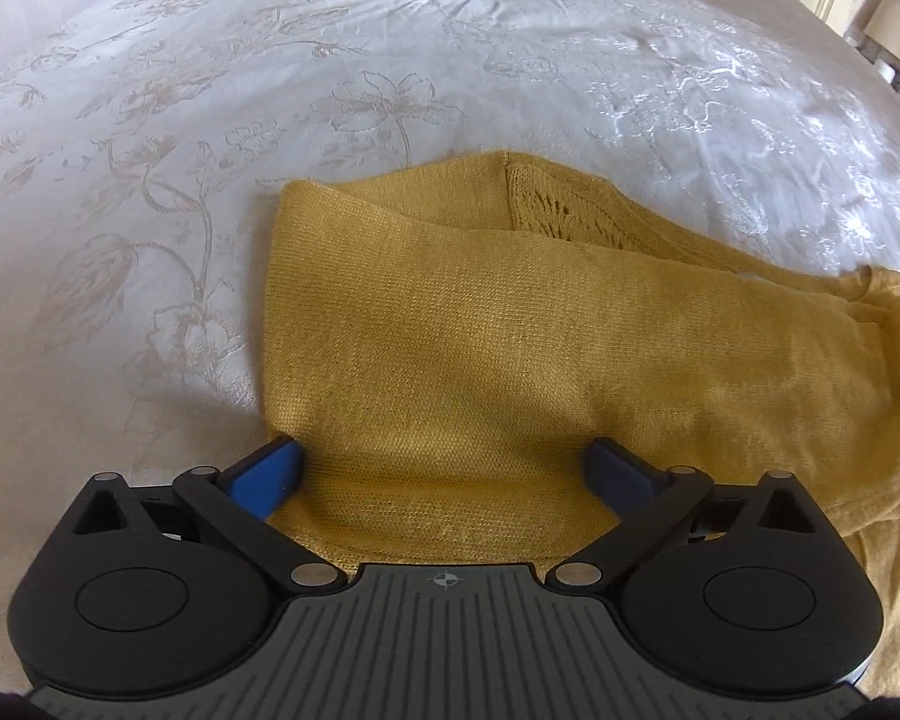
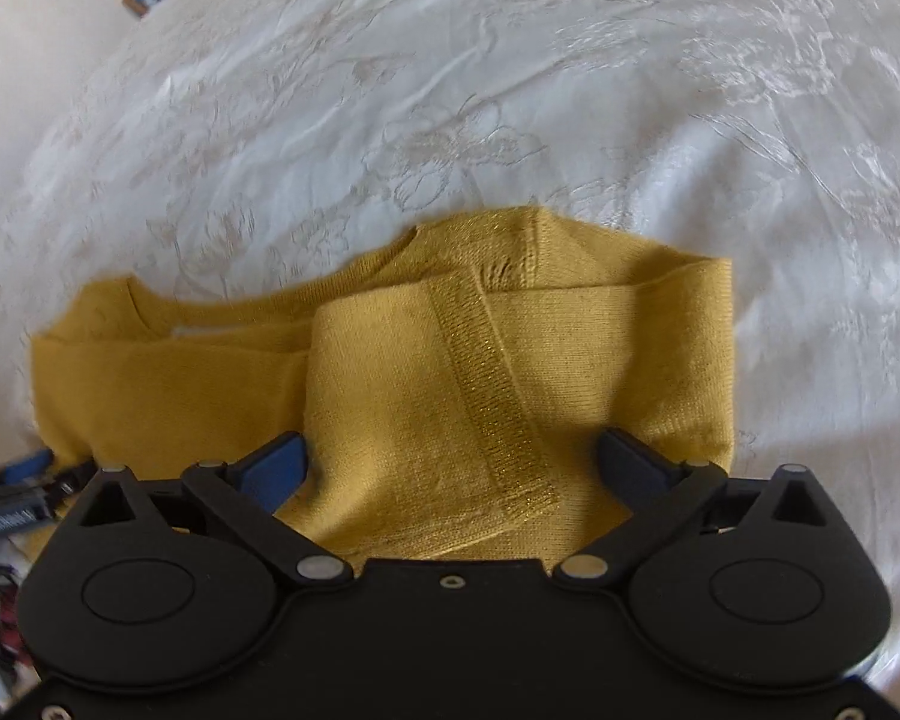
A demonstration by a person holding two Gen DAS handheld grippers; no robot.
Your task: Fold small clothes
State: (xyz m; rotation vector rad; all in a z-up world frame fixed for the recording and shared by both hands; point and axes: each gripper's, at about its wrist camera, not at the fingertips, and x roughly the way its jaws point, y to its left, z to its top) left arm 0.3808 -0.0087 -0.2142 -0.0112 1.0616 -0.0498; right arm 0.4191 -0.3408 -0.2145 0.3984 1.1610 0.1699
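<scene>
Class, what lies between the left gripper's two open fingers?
Only yellow knitted sweater lies between the left gripper's fingers, shown in the left wrist view.

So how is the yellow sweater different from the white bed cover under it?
The yellow sweater is a plain, bumpy knit; the white bed cover is smooth and shiny with stitched flowers. The sweater is small and folded over itself; the bed cover spreads wide, one layer, past it on all sides. Both are soft cloth lying flat.
</scene>
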